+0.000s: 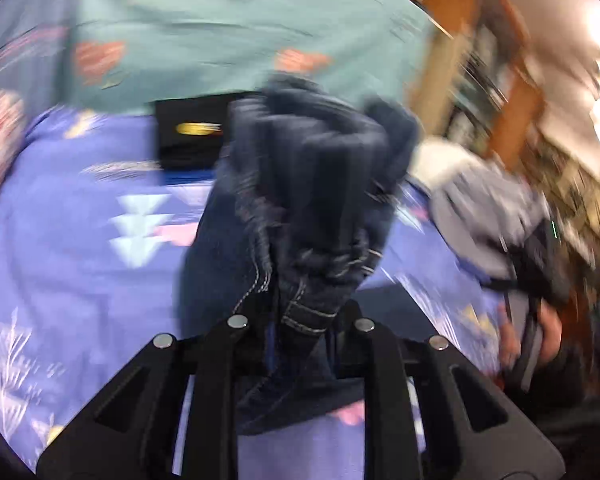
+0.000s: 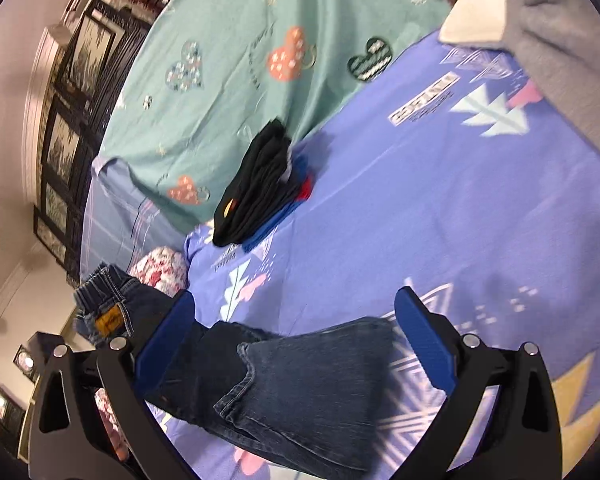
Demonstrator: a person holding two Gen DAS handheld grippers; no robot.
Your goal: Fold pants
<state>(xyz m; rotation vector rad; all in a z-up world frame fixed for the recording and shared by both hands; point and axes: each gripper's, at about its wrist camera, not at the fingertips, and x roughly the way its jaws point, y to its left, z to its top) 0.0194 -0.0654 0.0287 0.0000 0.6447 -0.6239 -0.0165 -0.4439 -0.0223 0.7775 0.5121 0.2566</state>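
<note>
Two views show folding barely begun. Left wrist: the left tool (image 1: 300, 320) clamps the bunched jeans (image 1: 300, 184) above the bed (image 1: 60, 240). Right wrist: the right tool (image 2: 296, 328) gapes empty over the trailing legs near the bed's edge; a folded pile (image 2: 260, 188) waits.

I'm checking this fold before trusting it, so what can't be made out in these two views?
- Left wrist view: the left claw tips are buried under bunched jeans.
- Left wrist view: motion blur smears the shelves.
- Right wrist view: the jeans' hems run off the bottom edge, below the open right claw.
</note>
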